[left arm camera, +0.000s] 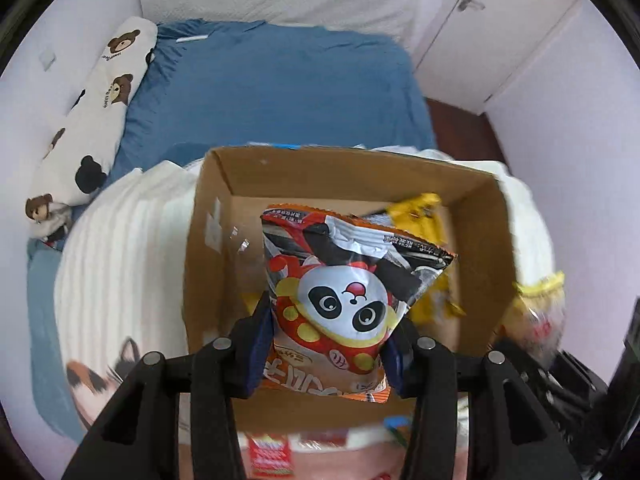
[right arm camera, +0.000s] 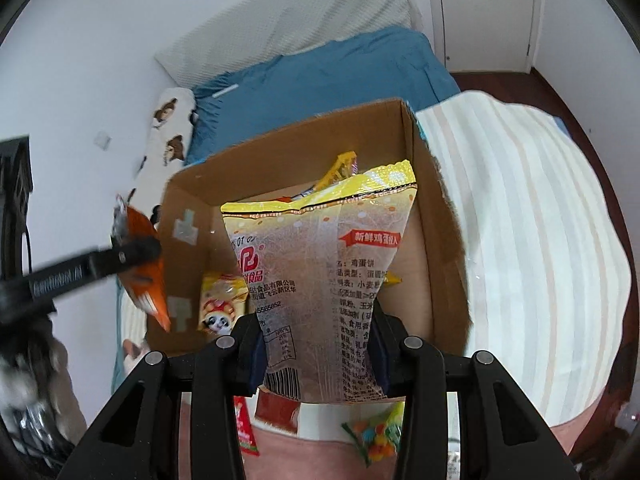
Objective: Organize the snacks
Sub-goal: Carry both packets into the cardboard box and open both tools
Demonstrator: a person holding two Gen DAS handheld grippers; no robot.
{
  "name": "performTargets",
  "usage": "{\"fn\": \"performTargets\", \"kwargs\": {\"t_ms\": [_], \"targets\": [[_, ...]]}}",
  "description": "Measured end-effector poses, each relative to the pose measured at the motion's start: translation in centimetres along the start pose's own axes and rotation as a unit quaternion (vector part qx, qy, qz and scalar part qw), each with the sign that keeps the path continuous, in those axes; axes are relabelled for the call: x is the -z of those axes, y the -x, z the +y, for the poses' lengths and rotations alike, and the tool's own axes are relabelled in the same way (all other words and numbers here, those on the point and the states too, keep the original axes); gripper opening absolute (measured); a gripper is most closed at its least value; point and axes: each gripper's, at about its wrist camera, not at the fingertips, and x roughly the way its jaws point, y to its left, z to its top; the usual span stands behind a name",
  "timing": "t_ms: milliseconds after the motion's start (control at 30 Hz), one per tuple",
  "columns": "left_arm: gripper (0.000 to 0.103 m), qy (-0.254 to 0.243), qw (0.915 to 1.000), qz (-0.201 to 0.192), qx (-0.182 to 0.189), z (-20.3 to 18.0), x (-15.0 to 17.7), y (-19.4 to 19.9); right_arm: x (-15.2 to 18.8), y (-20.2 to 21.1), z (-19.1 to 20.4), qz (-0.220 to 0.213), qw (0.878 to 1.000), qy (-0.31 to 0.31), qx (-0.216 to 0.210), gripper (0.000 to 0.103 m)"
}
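Observation:
My left gripper [left arm camera: 326, 354] is shut on an orange snack bag with a panda print [left arm camera: 344, 300], held above the open cardboard box [left arm camera: 208, 264]. My right gripper [right arm camera: 316, 356] is shut on a yellow translucent egg-cake bag [right arm camera: 320, 272], also over the box [right arm camera: 440, 248]. In the right wrist view the left gripper's arm [right arm camera: 80, 272] and its orange bag [right arm camera: 144, 276] show at the box's left wall. Yellow snack packets [left arm camera: 420, 216] and a small panda packet [right arm camera: 220, 304] lie inside the box.
The box rests on a white striped blanket [right arm camera: 520, 220] on a bed with a blue sheet [left arm camera: 272, 92]. A bear-print bolster [left arm camera: 92, 120] lies along the wall. More snack packets [right arm camera: 376, 436] lie near the box's front edge. White cupboard doors [left arm camera: 488, 40] stand beyond.

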Motion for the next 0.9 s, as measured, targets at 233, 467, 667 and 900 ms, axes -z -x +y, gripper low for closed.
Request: {"fn": "performTargets", "kwargs": {"t_ms": [233, 467, 667, 900], "targets": [[0.046, 0.007, 0.9975, 0.063, -0.033, 2.1, -3.1, -8.6, -0.8, -4.7, -0.7, 0.036, 0.999, -0.017, 0.018, 0.045], [0.088, 0.019, 0.9956, 0.081, -0.043, 2.9, -4.5, -10.8, -0.5, -7.8, -0.6, 0.072, 0.996, -0.01, 0.041, 0.097], [0.09, 0.022, 0.997, 0.065, -0.035, 2.8, -4.2, -9.8, -0.2, -8.3, -0.1, 0.072, 0.996, -0.007, 0.046, 0.098], [0.09, 0.029, 0.9994, 0.009, -0.016, 2.2, -1.9, -6.0, -0.4, -7.2, 0.9, 0.056, 0.997, 0.006, 0.046, 0.098]]}}
